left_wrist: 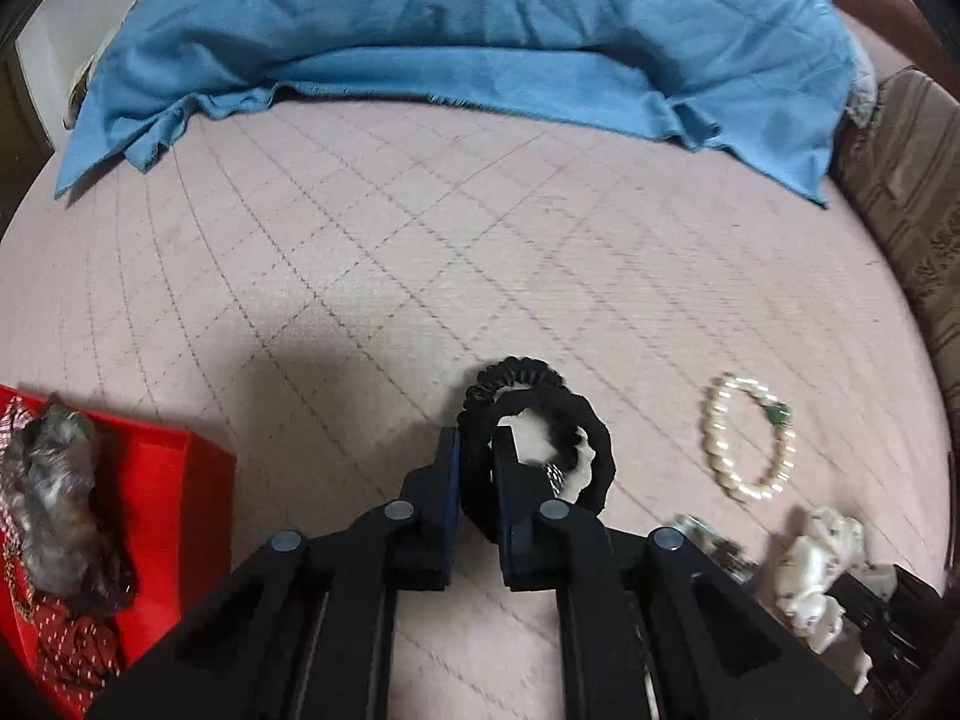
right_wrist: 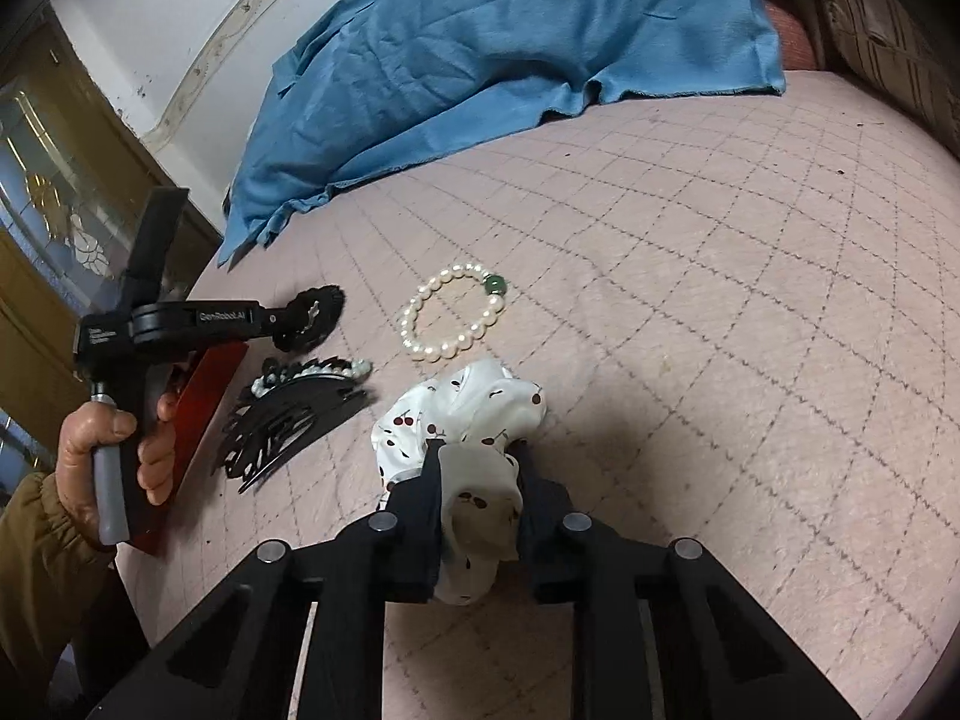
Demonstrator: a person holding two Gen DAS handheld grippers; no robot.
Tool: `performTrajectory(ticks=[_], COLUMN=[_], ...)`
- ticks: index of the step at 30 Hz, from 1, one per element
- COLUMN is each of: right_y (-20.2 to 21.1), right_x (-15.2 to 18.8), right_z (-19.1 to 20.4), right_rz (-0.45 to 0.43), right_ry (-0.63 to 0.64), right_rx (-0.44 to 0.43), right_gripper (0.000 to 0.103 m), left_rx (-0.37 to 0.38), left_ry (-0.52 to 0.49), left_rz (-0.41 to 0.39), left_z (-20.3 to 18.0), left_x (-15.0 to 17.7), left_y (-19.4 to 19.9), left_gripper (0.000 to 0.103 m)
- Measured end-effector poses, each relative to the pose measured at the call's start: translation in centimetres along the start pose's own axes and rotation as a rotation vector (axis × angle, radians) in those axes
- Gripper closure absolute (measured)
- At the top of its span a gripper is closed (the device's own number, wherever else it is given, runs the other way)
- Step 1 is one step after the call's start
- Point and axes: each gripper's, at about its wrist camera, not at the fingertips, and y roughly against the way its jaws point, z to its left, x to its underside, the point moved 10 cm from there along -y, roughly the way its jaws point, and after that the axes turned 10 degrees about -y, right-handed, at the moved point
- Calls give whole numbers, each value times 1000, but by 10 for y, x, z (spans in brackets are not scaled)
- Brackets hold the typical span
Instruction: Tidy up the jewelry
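Scrunchies are gripped by both grippers. In the left wrist view, a black scrunchie [left_wrist: 534, 420] is pinched by the left gripper [left_wrist: 477, 441] above the bed [left_wrist: 420, 240]; carrying to the red box [left_wrist: 174, 480] seems due. In the right wrist view, a cherry scrunchie [right_wrist: 462, 420] is clamped by the right gripper [right_wrist: 477, 450], the bracelet [right_wrist: 453, 318] left on the bed.

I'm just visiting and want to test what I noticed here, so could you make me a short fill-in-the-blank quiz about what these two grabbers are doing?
1. The left gripper is shut on a ____ scrunchie.
2. The white scrunchie in the right gripper is printed with small ____.
3. The pearl bracelet lying loose on the bed cover has one ____ bead.
4. The box at the left gripper's left side is ____.

Missing words: black; cherries; green; red
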Motion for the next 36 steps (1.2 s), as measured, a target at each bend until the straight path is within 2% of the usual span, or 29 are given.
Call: performTrajectory(ticks=[8, 12, 16, 19, 26, 30, 34, 36], right_y=[17, 28, 39, 45, 51, 47, 38, 35], right_x=[0, 6, 16, 25, 35, 43, 56, 62], right_z=[-6, -4, 8, 24, 77, 104, 121, 127], right_rz=[-58, -77, -84, -75, -51, -22, 10, 27], right_ry=[-39, -36, -68, -75, 1, 29, 45, 46], right_rx=[31, 67, 41, 17, -20, -49, -55, -60], right_gripper=[86, 86, 86, 86, 86, 86, 86, 86], left_rx=[75, 77, 68, 69, 158, 289, 353, 341], left_ry=[19, 43, 101, 146, 259, 298, 294, 285], left_rz=[-132, -189, -219, -238, -280, -287, -288, -288], left_z=[0, 22, 59, 85, 135, 137, 127, 126], left_x=[20, 46, 72, 88, 126, 138, 143, 143], left_y=[87, 132, 161, 176, 192, 191, 190, 189], left_gripper=[93, 93, 93, 93, 93, 93, 93, 93])
